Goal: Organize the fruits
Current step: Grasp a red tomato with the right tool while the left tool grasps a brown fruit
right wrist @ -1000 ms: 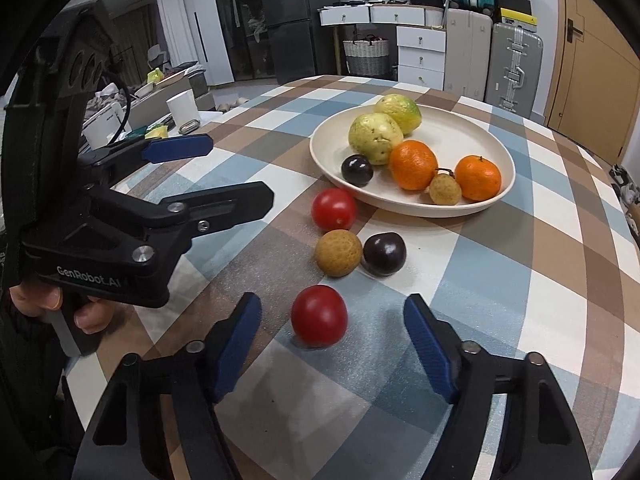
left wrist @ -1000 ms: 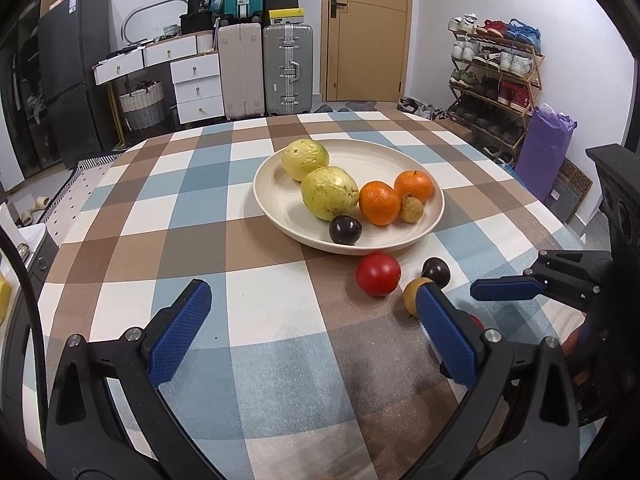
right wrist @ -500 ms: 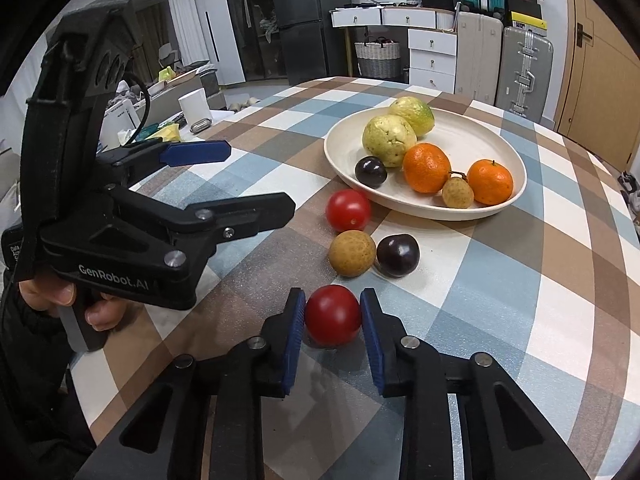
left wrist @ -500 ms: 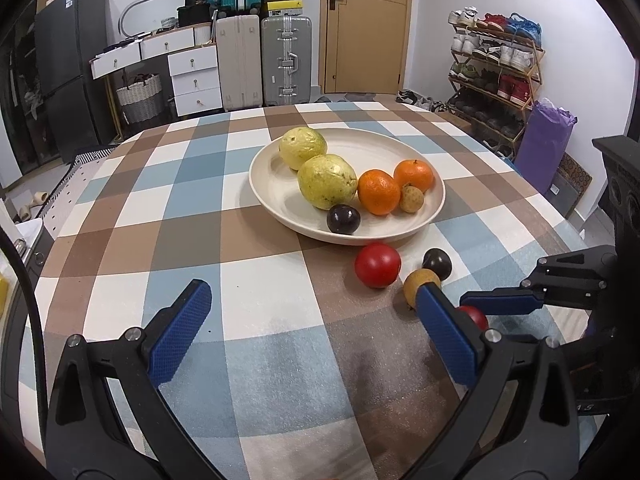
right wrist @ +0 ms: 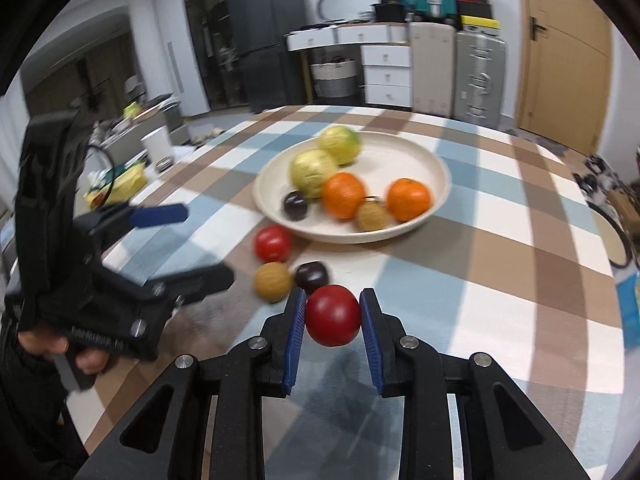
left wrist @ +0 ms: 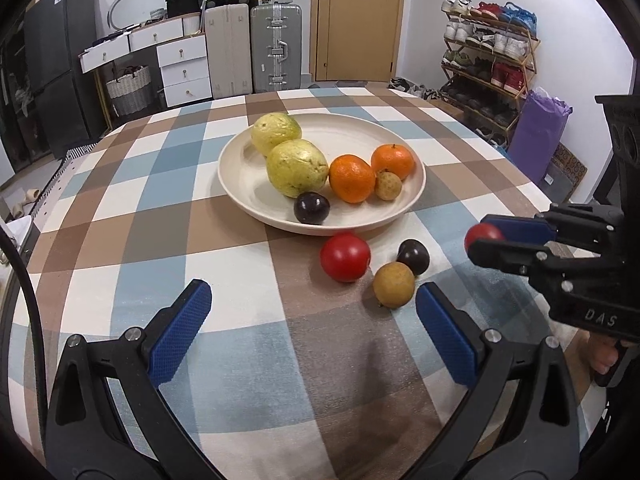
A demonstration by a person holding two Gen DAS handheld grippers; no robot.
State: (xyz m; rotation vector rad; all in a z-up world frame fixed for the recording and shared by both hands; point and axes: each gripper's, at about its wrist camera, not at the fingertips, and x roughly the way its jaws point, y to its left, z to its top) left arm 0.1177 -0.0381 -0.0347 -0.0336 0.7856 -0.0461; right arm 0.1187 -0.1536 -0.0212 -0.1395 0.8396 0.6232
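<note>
My right gripper [right wrist: 333,316] is shut on a red tomato [right wrist: 333,315] and holds it above the checked tablecloth; it also shows in the left wrist view [left wrist: 486,236]. A cream plate [left wrist: 240,176] holds two yellow-green fruits, two oranges [left wrist: 351,178], a brown longan and a dark plum. A second red tomato [left wrist: 345,257], a brown round fruit [left wrist: 394,284] and a dark plum [left wrist: 413,256] lie on the cloth in front of the plate. My left gripper [left wrist: 312,320] is open and empty, just short of these loose fruits.
The round table [left wrist: 120,184] has a checked cloth. A shoe rack [left wrist: 488,64] and a purple bag [left wrist: 538,136] stand to the right, with suitcases and drawers behind. A white cup [right wrist: 158,148] sits on a side surface to the left.
My right gripper closed on the nearest red tomato and lifted it off the cloth. My left gripper stayed open and moved a little closer to the plate.
</note>
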